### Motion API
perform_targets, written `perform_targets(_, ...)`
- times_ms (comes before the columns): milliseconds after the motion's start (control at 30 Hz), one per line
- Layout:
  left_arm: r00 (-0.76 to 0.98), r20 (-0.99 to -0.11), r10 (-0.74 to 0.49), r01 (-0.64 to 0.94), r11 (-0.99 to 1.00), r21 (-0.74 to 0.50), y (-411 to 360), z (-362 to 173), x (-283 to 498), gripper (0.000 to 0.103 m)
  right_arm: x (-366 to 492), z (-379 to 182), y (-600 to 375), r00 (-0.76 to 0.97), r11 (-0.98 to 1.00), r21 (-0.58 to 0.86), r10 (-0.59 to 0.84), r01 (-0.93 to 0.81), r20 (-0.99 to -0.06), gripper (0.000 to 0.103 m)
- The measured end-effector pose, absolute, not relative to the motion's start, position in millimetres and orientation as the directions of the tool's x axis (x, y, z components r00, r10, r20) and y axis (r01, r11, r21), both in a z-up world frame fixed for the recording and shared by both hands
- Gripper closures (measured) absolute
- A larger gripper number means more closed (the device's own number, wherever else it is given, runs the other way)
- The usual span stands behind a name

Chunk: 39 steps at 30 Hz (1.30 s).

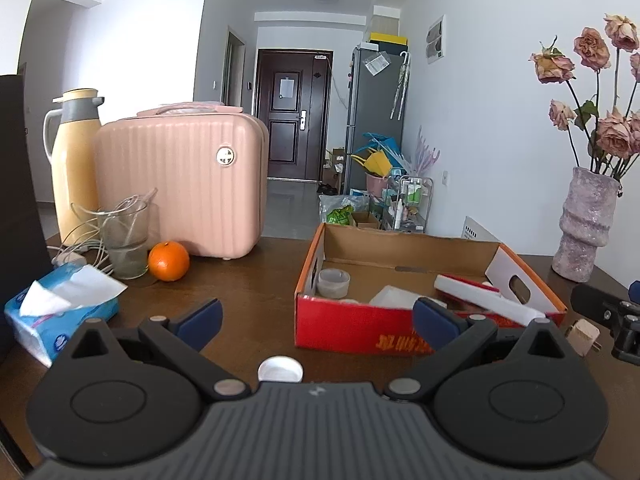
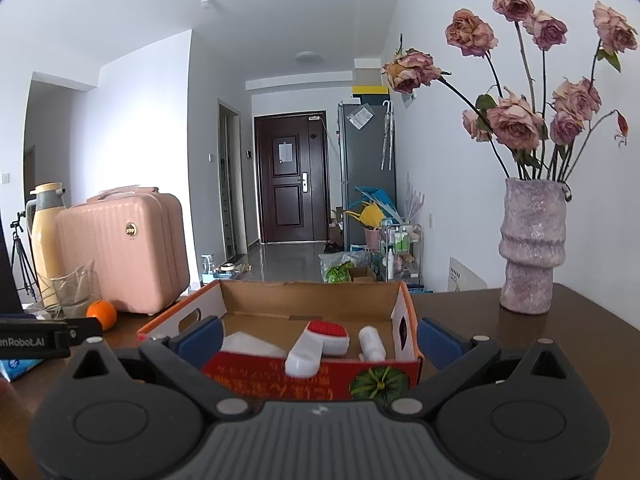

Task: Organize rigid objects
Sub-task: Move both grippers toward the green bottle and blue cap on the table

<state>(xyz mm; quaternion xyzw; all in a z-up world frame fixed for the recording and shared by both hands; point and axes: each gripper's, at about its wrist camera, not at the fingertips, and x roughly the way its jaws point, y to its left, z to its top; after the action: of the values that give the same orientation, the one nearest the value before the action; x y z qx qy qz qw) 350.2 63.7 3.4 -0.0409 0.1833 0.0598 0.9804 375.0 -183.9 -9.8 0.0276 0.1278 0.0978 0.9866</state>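
Note:
A red cardboard box (image 1: 352,330) lies open on the dark wooden table. It holds a grey tape roll (image 1: 333,282), a white carton (image 1: 390,296) and a white brush with a red head (image 2: 316,344). A small white bottle (image 2: 372,345) lies beside the brush. My left gripper (image 1: 318,322) is open just before the box's front left corner, holding nothing. A white cap (image 1: 280,369) rests on the table under it. My right gripper (image 2: 320,340) is open and empty at the box's front wall (image 2: 304,380). A beige block (image 1: 582,336) sits right of the box.
A pink hard case (image 1: 180,184), yellow thermos (image 1: 74,160), glass with cables (image 1: 124,236), orange (image 1: 169,261) and tissue pack (image 1: 56,312) fill the table's left. A vase of dried roses (image 2: 532,248) stands at the back right. Beyond the table's far edge is a hallway.

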Motion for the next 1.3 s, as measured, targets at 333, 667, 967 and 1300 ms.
perform_targets(333,0.920,-0.380,0.098,-0.130,0.990,-0.060,69,-6,304,0.000,339,-27,-180,0.937,0.979,0.066,0.206,-0.195,-0.283,0.000)
perform_targets(667,0.912,-0.405,0.067,-0.094,0.994,-0.047,70,-21,268,0.000,303,-46,-178,0.922,0.978,0.060,0.208,-0.200,-0.326,0.000)
perform_targets(967,0.907,-0.416,0.059,-0.088,0.995,-0.052,72,-26,261,0.000,292,-57,-173,0.916,0.980,0.034,0.194,-0.195,-0.352,0.000)
perform_targets(1300,0.899,-0.433,0.069,-0.103,0.993,-0.056,75,-28,263,0.000,294,-60,-168,0.905,0.979,0.025,0.196,-0.202,-0.377,0.000)
